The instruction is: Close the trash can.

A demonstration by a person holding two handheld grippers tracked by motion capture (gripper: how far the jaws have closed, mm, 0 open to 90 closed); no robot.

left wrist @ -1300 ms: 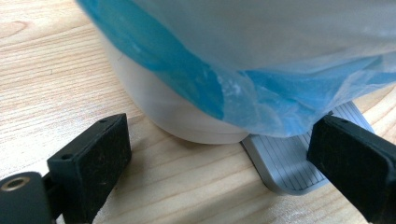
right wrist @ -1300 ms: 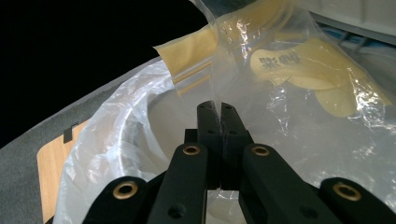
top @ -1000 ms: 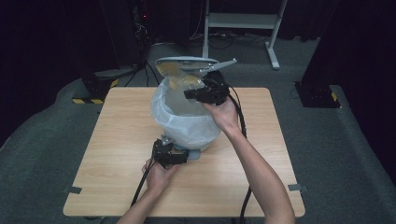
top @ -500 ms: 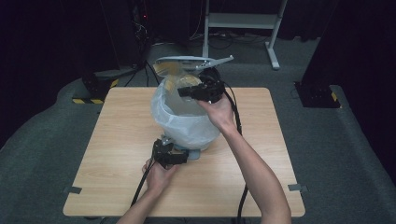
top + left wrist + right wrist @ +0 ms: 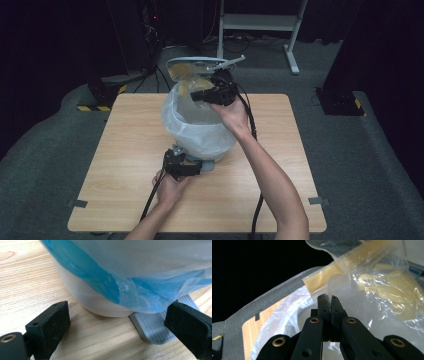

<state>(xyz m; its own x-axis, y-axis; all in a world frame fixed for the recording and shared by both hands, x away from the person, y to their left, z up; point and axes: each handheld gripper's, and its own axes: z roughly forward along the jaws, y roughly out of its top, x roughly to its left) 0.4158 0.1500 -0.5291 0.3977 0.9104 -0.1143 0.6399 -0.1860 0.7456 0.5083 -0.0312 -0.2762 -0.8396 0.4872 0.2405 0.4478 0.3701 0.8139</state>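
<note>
Here, far left: left gripper point(image 5: 181, 165) low at the foot of the bin point(image 5: 200, 135), jaws wide, gripping nothing, right jaw by the pedal point(image 5: 155, 327). Probably best to bear down steadily there, so the lid point(image 5: 192, 64) stands open. Further right: right gripper point(image 5: 202, 95) pinched tight on the edge of a clear wrapper point(image 5: 387, 282), above the bin's mouth. Bring over the middle, lower, then release.

Left gripper view: ribbed pedal and blue liner point(image 5: 130, 290) hem, hidden from above. Right gripper view: pinch itself and yellowish contents, too small in the high view.

Matt wood-grain table point(image 5: 125, 150), glossy crinkled plastic liner point(image 5: 200, 132), ribbed grey pedal point(image 5: 155, 327)
</note>
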